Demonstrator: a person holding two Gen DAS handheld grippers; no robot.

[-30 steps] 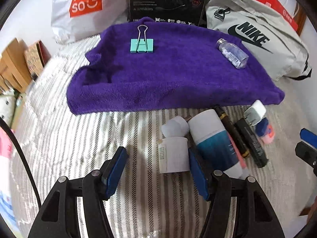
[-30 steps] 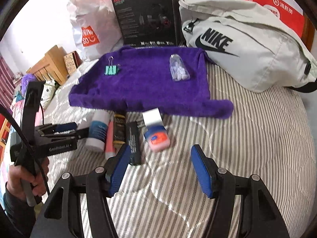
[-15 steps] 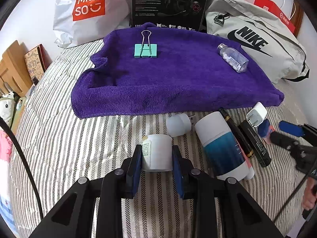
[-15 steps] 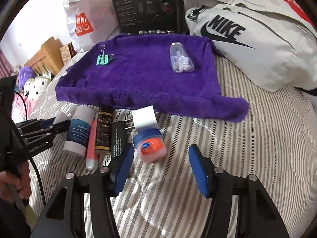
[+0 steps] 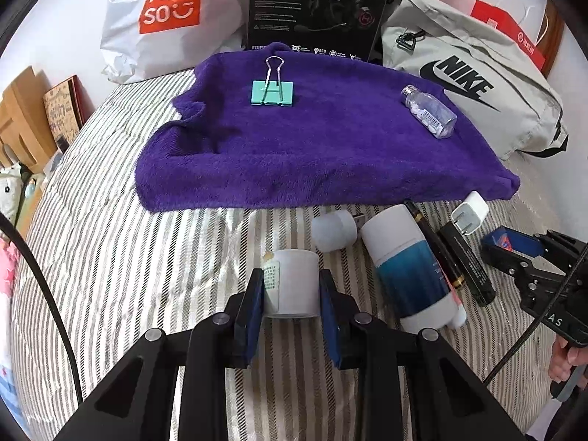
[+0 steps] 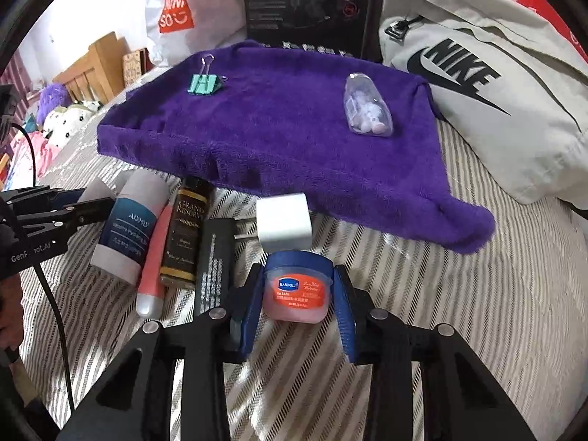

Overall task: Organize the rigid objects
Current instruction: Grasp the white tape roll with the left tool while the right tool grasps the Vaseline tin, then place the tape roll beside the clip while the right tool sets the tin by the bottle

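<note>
My left gripper (image 5: 291,296) is shut on a small white bottle (image 5: 292,283) lying on the striped bedspread. My right gripper (image 6: 297,297) is shut on a pink lip balm jar (image 6: 296,284) with a blue lid. A purple towel (image 5: 312,136) lies further back, also in the right wrist view (image 6: 279,128). On it are a teal binder clip (image 5: 272,90) and a clear pill bottle (image 5: 430,114). Between the grippers lie a white and blue tube (image 5: 408,268), a black and gold bottle (image 6: 187,228), a black stick (image 6: 215,264), a pink tube (image 6: 154,268) and a white charger (image 6: 283,222).
A white round cap (image 5: 334,229) lies by the tube. Behind the towel stand a Miniso bag (image 5: 165,11), a black box (image 5: 316,3) and a grey Nike bag (image 5: 470,73). Wooden furniture (image 5: 22,117) is at the left bed edge.
My left gripper closed on the white bottle and stays shut on it. My right gripper moved forward around the lip balm jar and closed on it.
</note>
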